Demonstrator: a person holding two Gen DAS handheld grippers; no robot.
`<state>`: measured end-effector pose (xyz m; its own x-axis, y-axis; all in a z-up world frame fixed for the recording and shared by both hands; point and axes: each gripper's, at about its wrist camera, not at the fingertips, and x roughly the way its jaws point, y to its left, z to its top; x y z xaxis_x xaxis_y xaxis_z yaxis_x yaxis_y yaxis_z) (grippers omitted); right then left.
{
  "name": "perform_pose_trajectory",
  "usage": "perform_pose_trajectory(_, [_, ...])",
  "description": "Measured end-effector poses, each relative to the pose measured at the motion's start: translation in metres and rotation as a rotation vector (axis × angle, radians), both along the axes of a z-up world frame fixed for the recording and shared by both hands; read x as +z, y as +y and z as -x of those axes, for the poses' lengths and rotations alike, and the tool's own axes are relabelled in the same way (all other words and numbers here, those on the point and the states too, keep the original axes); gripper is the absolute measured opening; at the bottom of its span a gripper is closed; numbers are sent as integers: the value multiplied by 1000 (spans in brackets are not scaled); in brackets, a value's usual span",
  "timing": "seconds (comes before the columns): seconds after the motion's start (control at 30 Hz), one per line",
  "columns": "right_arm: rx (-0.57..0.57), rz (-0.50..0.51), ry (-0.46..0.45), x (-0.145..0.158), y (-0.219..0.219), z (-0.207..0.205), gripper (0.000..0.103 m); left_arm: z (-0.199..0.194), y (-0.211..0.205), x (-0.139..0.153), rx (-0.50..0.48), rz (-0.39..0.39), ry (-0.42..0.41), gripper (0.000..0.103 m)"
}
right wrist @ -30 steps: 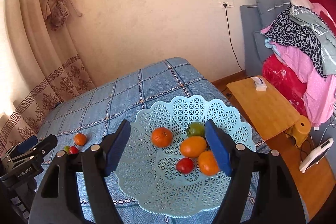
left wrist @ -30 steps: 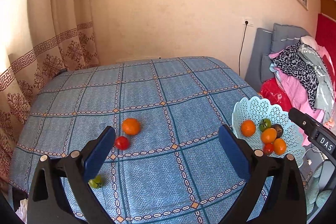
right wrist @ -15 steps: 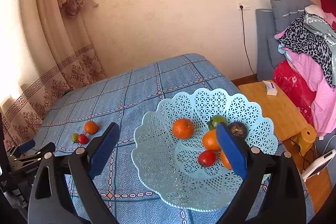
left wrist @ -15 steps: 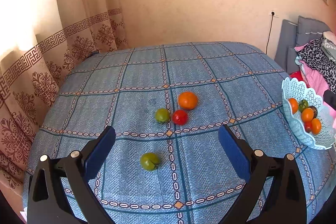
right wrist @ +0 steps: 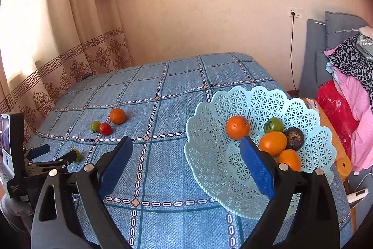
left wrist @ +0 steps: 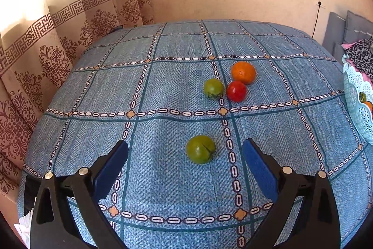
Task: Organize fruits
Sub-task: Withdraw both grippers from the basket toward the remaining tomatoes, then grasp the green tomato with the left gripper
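Observation:
On the blue checked tablecloth [left wrist: 163, 90] lies a green tomato [left wrist: 200, 152], just ahead of my left gripper [left wrist: 185, 144]. That gripper is open and its blue pads stand well apart from the tomato. Farther back sit a second green tomato [left wrist: 213, 88], a red tomato [left wrist: 236, 91] and an orange [left wrist: 243, 72], close together. My right gripper [right wrist: 185, 140] is open with nothing between its fingers, at the left rim of the pale blue basket [right wrist: 202, 109]. The basket holds several fruits, among them an orange [right wrist: 237, 127], a green tomato [right wrist: 274, 124] and a dark fruit [right wrist: 293, 138]. In the right wrist view the left gripper [right wrist: 58, 153] partly hides its tomato [right wrist: 77, 155].
A patterned curtain [left wrist: 46, 43] hangs along the table's left side, and a plain wall stands behind. To the right are a grey sofa with piled clothes [right wrist: 349, 76] and a low wooden side table [right wrist: 335, 132]. The basket stands near the table's right edge.
The left gripper swung left and sank toward the loose fruit, so the near green tomato now lies just ahead of its fingers. The right gripper drew left off the basket and its jaws widened.

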<state>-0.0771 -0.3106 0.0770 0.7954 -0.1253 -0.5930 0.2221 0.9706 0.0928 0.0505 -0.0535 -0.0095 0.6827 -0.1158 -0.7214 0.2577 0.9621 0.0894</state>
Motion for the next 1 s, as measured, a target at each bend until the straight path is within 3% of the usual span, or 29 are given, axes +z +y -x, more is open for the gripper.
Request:
perform_pose_trajectory(0.07, [14, 7, 9, -3, 7, -1, 94, -4, 4, -5, 3, 3, 12, 96])
perform_pose_trajectory(0.27, [51, 17, 36, -13, 21, -8, 94, -13, 6, -15, -11, 1, 42, 77])
perform_pose_trajectory(0.43, [69, 5, 56, -21, 29, -18, 94, -13, -1, -22, -52, 0, 66, 49])
perform_pose_trajectory(0.6, [67, 40, 76, -24, 41, -34, 96, -13, -2, -26, -79, 28, 76, 29])
perform_pose_trajectory(0.8, [42, 92, 44, -17, 52, -47, 96, -14, 1, -22, -59, 33, 52, 29])
perform_pose_trajectory(1.0, [82, 70, 36, -17, 70, -67, 96, -14, 8, -15, -42, 54, 51, 29])
